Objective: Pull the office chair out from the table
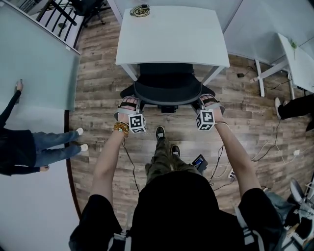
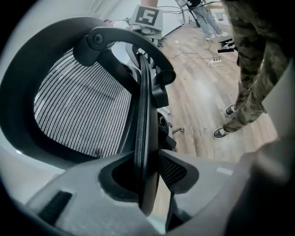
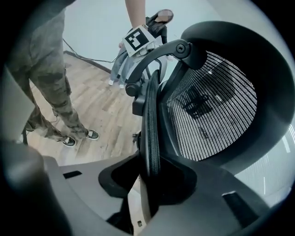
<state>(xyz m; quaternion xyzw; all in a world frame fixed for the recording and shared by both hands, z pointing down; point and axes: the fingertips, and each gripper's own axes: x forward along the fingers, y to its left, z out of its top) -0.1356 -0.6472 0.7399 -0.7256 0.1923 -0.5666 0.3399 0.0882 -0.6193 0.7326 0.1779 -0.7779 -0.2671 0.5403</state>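
Left tongs [image 1: 129, 104] and right tongs [image 1: 209, 101] clamp opposite edges of the office chair [image 1: 167, 89] backrest, so I can draw it squarely from the surface [image 1: 171, 34].

Black mesh-backed office chair [image 1: 167, 87] tucked in at near side of white rectangular table [image 1: 171, 34]; seat under tabletop, backrest toward person. Left gripper [image 1: 129, 103] at backrest's left edge, right gripper [image 1: 208, 101] at right edge; backrest rim between jaws of each, pads on it. Coiled cable [image 1: 140, 10] on table's far edge. Second white table [image 1: 294, 59] well to right. Bystander in jeans [image 1: 34, 147] far left on wood plank floor [image 1: 98, 83].
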